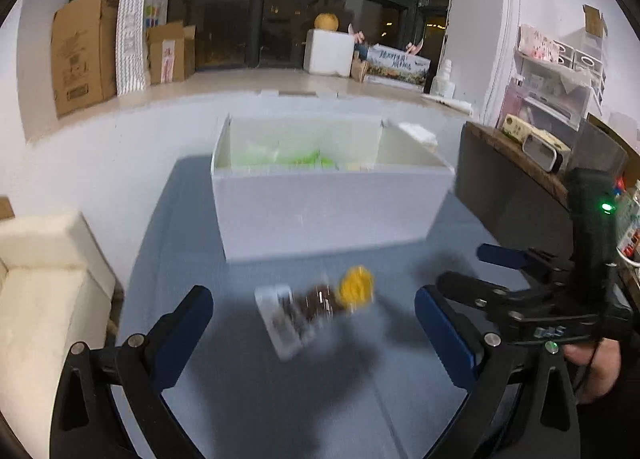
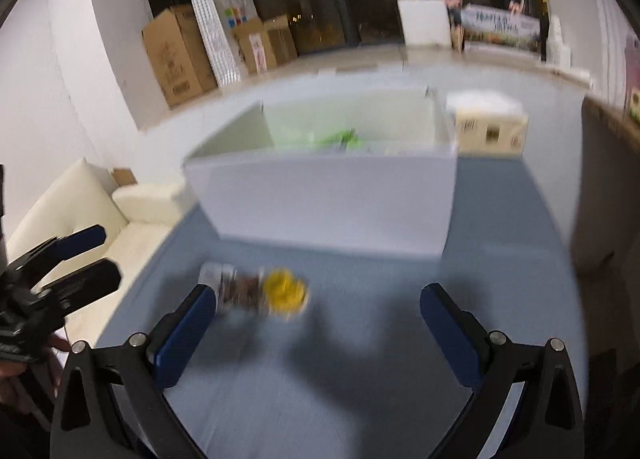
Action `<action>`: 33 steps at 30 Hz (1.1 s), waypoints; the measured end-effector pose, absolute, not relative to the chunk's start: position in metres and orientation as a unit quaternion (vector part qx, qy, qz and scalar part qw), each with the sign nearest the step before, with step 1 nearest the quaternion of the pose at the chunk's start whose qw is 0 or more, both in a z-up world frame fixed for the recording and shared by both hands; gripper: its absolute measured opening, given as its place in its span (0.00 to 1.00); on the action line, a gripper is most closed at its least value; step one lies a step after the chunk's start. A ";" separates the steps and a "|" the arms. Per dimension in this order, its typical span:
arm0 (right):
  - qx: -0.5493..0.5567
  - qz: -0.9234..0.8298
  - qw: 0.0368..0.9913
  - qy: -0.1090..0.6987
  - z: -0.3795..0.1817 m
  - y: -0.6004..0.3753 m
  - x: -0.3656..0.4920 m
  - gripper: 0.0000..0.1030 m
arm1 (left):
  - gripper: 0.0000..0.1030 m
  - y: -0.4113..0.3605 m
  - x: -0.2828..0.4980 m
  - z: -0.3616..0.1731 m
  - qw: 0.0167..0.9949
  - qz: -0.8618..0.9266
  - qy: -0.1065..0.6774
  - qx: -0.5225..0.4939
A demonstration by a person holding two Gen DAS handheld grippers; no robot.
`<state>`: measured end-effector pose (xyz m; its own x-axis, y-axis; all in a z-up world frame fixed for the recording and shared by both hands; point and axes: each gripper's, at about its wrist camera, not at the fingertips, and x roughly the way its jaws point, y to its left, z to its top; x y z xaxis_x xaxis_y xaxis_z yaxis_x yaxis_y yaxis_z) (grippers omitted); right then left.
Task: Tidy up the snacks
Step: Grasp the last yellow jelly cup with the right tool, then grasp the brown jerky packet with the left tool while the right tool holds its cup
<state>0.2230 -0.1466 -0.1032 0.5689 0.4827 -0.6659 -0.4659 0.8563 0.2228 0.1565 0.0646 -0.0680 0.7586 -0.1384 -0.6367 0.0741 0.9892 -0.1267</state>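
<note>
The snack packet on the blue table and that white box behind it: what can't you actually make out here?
- Snack packet: motion blur in both views smears its print; brand and contents unreadable.
- White box: its front wall hides the bottom; only blurred green items show above the rim, count unclear.
- Cardboard carton beside the box: labels too blurred to read.
- Left gripper and right gripper: open, handles cut off by the bottom edge.
</note>
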 end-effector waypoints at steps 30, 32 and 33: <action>-0.029 0.279 0.864 0.419 -0.156 -0.094 0.269 0.37 | 1.00 0.080 0.123 -0.117 0.916 -0.058 0.385 -0.102; -0.024 0.276 0.867 0.414 -0.150 -0.100 0.266 0.37 | 1.00 0.078 0.131 -0.119 0.916 -0.057 0.387 -0.092; -0.019 0.275 0.869 0.410 -0.147 -0.106 0.263 0.37 | 1.00 0.076 0.136 -0.121 0.915 -0.057 0.390 -0.088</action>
<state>0.2627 -0.1061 -0.1467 0.5116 0.4625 -0.7241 -0.4944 0.8477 0.1922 0.1362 0.0765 -0.1207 0.6893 -0.1725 -0.7036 0.0358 0.9782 -0.2047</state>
